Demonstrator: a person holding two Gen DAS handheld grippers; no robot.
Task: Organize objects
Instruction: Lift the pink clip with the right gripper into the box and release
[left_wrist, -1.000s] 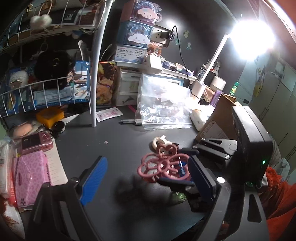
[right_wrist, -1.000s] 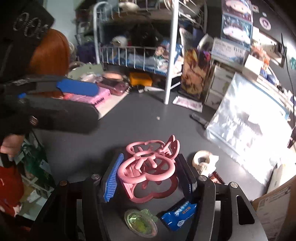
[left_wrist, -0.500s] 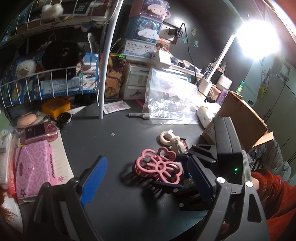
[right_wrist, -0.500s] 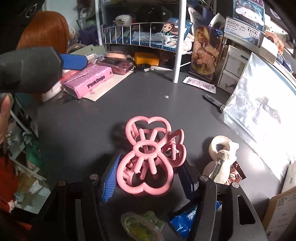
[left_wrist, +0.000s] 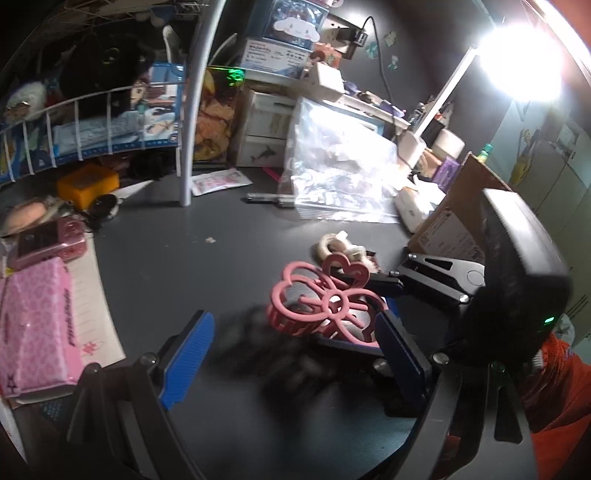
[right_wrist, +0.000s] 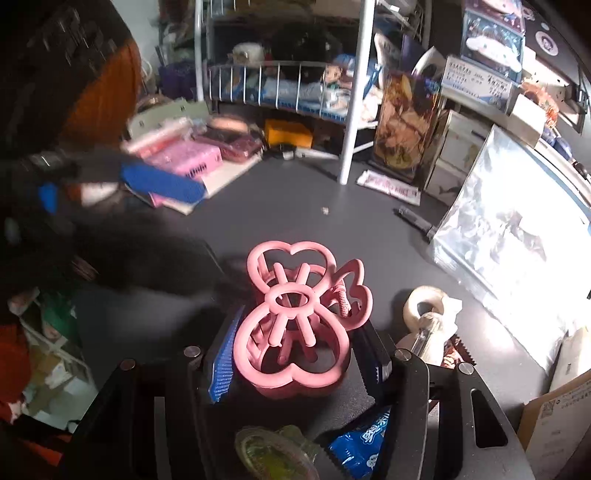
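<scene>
A pink butterfly-shaped hair claw (right_wrist: 295, 325) is clamped between the blue pads of my right gripper (right_wrist: 299, 350), held just above the dark desk. It also shows in the left wrist view (left_wrist: 325, 299), right of centre, in front of the right gripper's black body. My left gripper (left_wrist: 291, 354) is open and empty, its blue pads wide apart just left of the claw. The left gripper appears blurred at the left of the right wrist view (right_wrist: 162, 184).
A tape roll (right_wrist: 424, 306) lies right of the claw. A blue snack packet (right_wrist: 362, 439) and a green jelly cup (right_wrist: 273, 454) lie under the right gripper. A pink box (left_wrist: 37, 321), wire rack (left_wrist: 92, 129), clear bag (left_wrist: 340, 173) and cardboard box (left_wrist: 450, 225) ring the desk.
My left gripper has moved in closer to the claw. The right gripper has kept its hold on the claw and lifted it slightly.
</scene>
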